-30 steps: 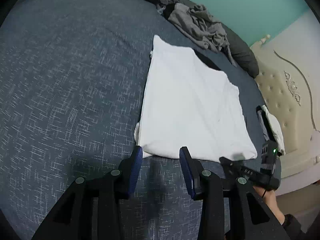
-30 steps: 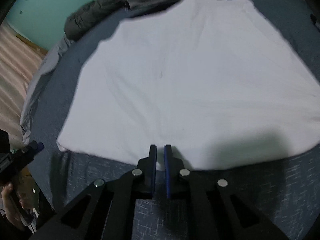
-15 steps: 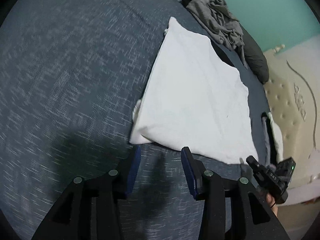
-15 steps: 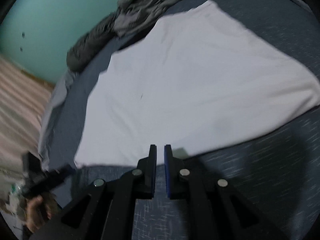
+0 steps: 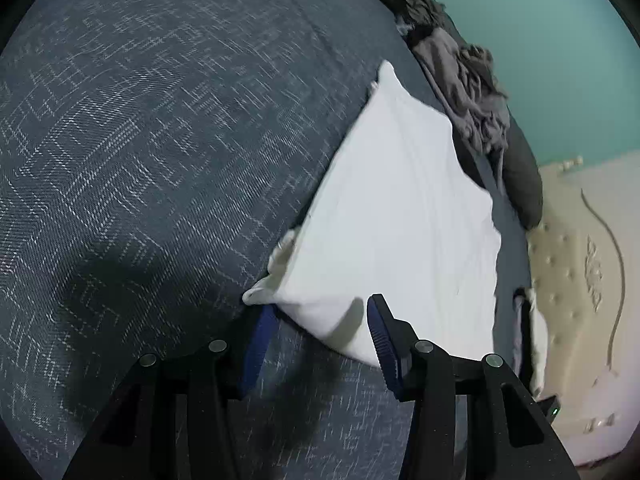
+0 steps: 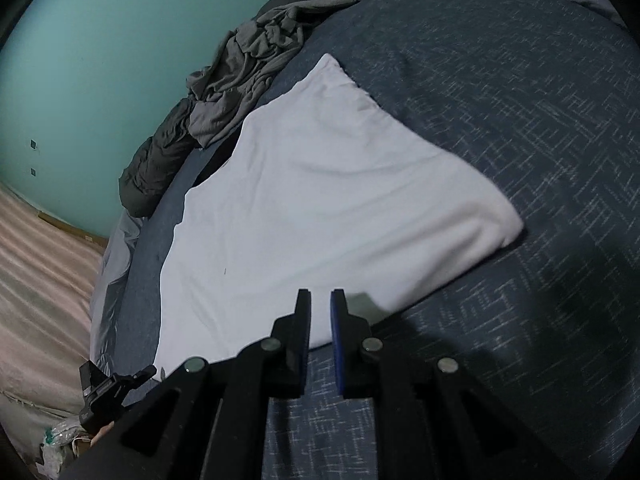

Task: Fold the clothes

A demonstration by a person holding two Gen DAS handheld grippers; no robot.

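A dark blue bed cover with a fine pale crosshatch fills most of the left wrist view, with a teal wall behind it and a cream tufted headboard at the right edge. A folded white garment lies flat on the bed, right of centre, its near corner pointing toward the camera. Beyond its far edge sits a heap of crumpled grey clothes against a dark grey bolster. The left hand-held gripper hangs low over the near corner of the white garment; its blue-padded jaws are opening, the corner lies between them, and the pads do not press on the cloth.

In the right wrist view the same bed cover spreads to the right, the teal wall stands at the upper left, and a pinkish floor shows beyond the mattress edge. The white garment lies in the middle, with the grey clothes and the bolster along its far left side. The right hand-held gripper sits over the garment's near edge with its jaws nearly together, only a narrow slit between them, and nothing caught there. At the lower left the black body of the left hand-held gripper shows near the garment's corner.
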